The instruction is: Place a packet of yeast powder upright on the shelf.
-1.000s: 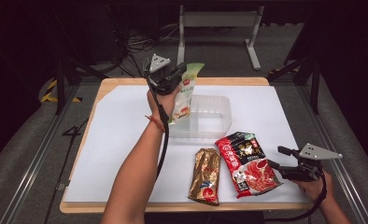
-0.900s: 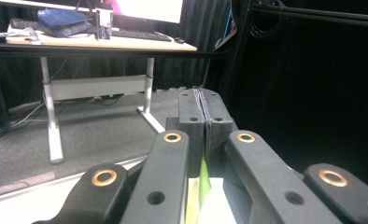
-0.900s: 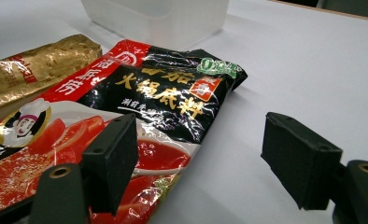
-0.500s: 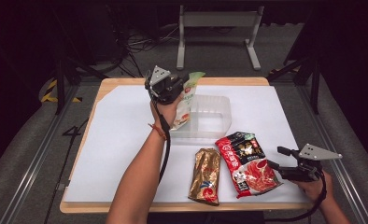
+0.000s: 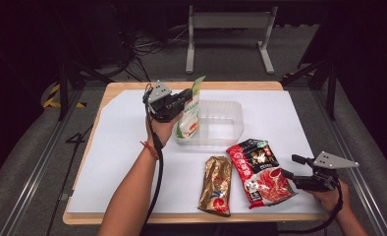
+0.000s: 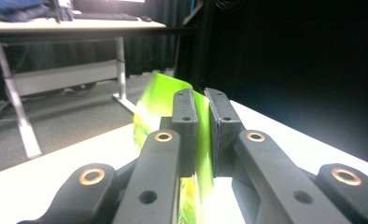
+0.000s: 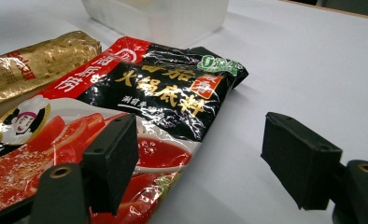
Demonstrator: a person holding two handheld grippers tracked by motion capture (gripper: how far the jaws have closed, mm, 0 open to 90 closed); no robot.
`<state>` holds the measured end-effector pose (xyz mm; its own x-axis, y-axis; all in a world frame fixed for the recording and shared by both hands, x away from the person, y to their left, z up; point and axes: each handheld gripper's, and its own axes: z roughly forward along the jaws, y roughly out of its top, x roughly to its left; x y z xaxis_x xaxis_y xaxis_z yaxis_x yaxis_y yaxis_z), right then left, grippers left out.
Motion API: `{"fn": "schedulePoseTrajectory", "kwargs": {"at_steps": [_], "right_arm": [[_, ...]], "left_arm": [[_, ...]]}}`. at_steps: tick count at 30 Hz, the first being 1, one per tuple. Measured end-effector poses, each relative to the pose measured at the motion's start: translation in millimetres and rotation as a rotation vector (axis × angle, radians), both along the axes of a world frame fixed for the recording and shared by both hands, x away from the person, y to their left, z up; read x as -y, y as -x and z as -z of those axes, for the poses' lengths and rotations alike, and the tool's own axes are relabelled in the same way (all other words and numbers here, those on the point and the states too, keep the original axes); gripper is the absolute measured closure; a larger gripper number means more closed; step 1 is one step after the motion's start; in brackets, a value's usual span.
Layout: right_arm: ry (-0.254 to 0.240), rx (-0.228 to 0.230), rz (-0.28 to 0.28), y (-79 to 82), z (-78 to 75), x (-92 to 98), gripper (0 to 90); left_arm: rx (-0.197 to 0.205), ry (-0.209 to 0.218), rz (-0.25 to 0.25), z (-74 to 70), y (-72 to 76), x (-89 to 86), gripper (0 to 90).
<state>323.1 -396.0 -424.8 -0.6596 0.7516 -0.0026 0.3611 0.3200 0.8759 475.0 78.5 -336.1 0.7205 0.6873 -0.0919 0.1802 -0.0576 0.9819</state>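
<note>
While the left tongs (image 5: 185, 101) pinch the top of a green and white plastic pouch (image 5: 189, 118), their jaws having just eased slightly apart around it, the pouch hangs into the left end of the clear plastic tub (image 5: 226, 123) near the surface's far edge. Since a second ago it has come down, lower into the tub. The right tongs (image 5: 292, 167) gape empty at the near right corner, beside the red and black sauce packet (image 5: 258, 169).

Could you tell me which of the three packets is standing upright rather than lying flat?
The green-and-white packet, held by the left gripper in the clear tub; the gold packet and red packet lie flat.
</note>
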Motion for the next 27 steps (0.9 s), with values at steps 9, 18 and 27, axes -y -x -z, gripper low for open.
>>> {"fn": "schedulePoseTrajectory", "kwargs": {"at_steps": [9,18,27], "right_arm": [[0.016,0.000,-0.006,-0.4,1.5,-0.4,27.8],[0.015,-0.004,0.002,-2.3,1.8,0.5,27.9],[0.005,-0.009,0.021,-3.0,2.5,5.0,29.5]], "left_arm": [[-0.001,-0.040,-0.006,7.7,8.3,-13.6,81.0],[0.005,-0.060,0.033,12.1,22.6,-25.0,73.1],[0.002,-0.164,0.094,16.0,54.7,-39.0,48.1]]}}
